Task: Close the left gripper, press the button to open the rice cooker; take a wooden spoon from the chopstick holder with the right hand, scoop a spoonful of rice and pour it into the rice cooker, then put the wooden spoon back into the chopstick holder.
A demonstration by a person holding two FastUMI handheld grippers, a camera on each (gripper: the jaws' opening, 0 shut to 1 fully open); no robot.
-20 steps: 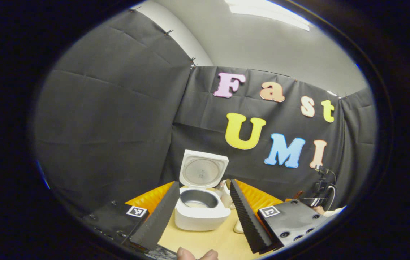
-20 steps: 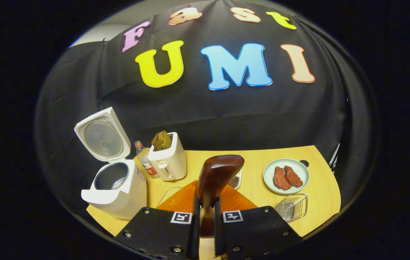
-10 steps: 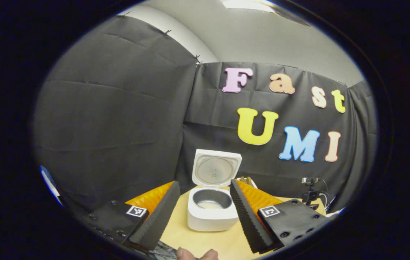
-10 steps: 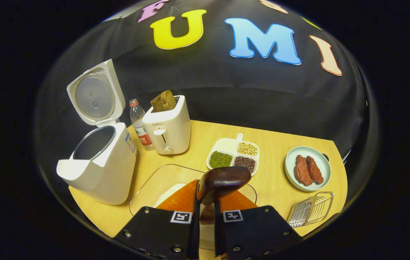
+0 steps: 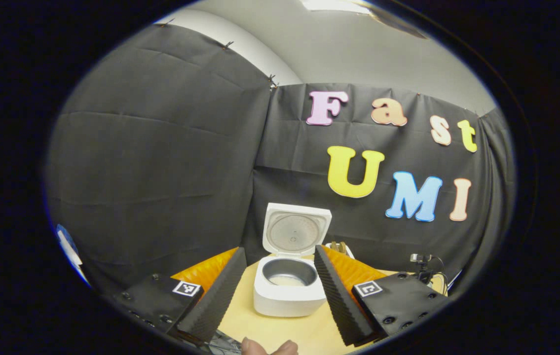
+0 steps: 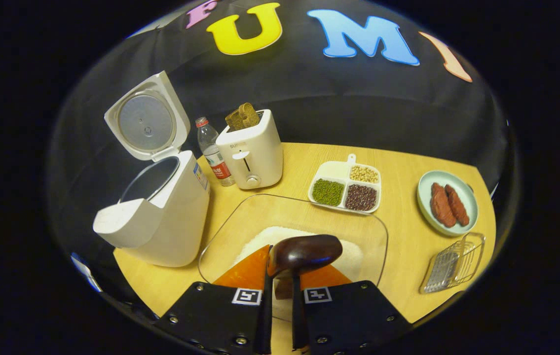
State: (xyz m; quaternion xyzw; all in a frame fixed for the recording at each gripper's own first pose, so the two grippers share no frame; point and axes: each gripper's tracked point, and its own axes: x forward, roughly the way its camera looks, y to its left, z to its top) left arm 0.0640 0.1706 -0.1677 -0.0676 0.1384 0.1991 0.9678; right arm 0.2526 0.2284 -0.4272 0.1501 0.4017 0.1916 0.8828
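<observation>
A: Where is the wooden spoon [image 6: 304, 249] at this moment?

B: The right gripper [image 6: 280, 310] has it. Both fingers pinch the handle, and the bowl of the spoon sticks out forward, just over the rice [image 6: 272, 236] in the glass dish [image 6: 309, 204]. Whether the bowl touches the rice or not cannot be told.

A: And its long axis?

B: It runs along the fingers, away from the camera, with the bowl end at the far side (the handle is mostly hidden between the fingers).

A: So which relation decides the next move?

B: Probably the one between bowl and rice: the rice lies directly below and ahead of the bowl, so the spoon likely has to dip down and forward. The rice cooker [image 6: 161, 217] stands to the left of the dish, just beside it, its lid [image 6: 146, 118] upright.

A: The left gripper [image 5: 280, 296]?

B: Its fingers are spread apart and hold nothing. It faces the cooker from the near side, not touching it. The right one is clearly nearer to the rice.
</observation>
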